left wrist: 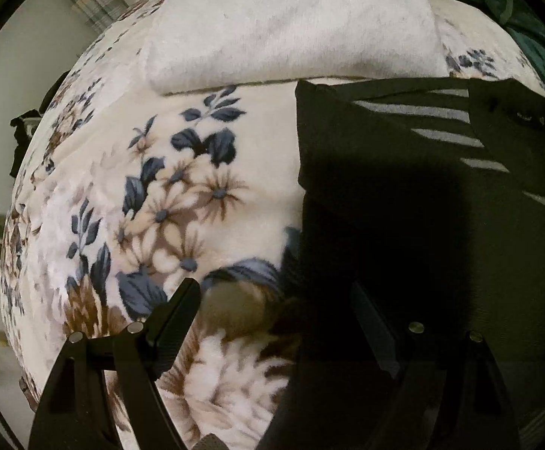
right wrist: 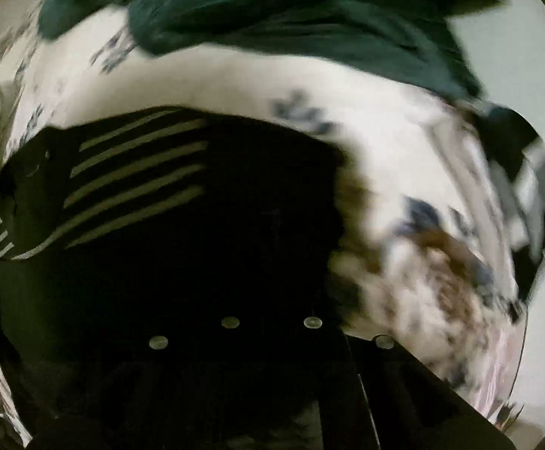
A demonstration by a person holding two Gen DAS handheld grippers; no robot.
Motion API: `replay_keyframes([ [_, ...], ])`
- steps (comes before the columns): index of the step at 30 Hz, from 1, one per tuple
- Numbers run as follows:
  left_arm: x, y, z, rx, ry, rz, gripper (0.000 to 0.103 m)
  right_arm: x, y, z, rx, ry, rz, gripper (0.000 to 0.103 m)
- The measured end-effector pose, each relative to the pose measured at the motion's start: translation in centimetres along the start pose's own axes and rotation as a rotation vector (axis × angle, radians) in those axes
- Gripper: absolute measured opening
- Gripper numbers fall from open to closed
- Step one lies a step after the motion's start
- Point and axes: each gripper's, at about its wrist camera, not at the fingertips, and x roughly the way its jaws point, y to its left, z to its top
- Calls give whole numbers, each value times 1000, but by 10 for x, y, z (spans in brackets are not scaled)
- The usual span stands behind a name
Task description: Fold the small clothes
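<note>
A black garment with grey stripes [left wrist: 404, 187] lies on a floral blanket [left wrist: 167, 195]. It also shows in the right wrist view [right wrist: 182, 217], blurred. My left gripper [left wrist: 276, 300] is open. Its left finger [left wrist: 175, 315] is over the blanket and its right finger [left wrist: 375, 326] is over the black cloth at the garment's left edge. My right gripper [right wrist: 272, 300] is low over the dark garment. Its fingers merge with the black cloth, so I cannot tell how the jaws stand.
A folded white cloth [left wrist: 291, 26] lies at the far side of the blanket. A dark green garment [right wrist: 272, 11] lies bunched beyond the black one, also at the left wrist view's top right [left wrist: 516, 11]. The blanket [right wrist: 404, 172] drops off at the bed's edge.
</note>
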Motion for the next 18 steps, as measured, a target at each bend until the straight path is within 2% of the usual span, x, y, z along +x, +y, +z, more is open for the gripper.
replay_keyframes([
  [3,6,7,1,3,7,-7,85,-1,-15,-38,60,68,-3,5],
  [5,9,13,3,-8,11,-3,86,5,-32,-50,105,149,60,12],
  [6,10,17,5,-16,13,-2,86,3,-44,-50,122,168,60,17],
  [8,10,25,10,-48,24,-25,86,-12,-52,-45,147,125,67,30],
  [9,7,26,12,-56,21,-34,86,-21,-57,-41,161,89,84,41],
  [10,5,25,13,-54,19,-39,86,-29,-58,-33,173,55,101,49],
  [12,6,19,15,-48,29,-78,86,-38,-52,-15,183,18,133,51],
  [13,11,16,15,-39,43,-105,80,-35,-30,-7,182,16,142,51],
  [15,18,9,13,-15,32,-153,42,-32,-14,3,172,12,144,51],
  [16,17,8,13,-13,16,-182,10,-28,-9,5,160,14,141,51],
  [17,12,8,13,-5,-7,-188,4,-25,-5,11,143,19,139,51],
  [18,8,9,13,-5,-32,-189,4,-23,2,16,131,20,141,51],
])
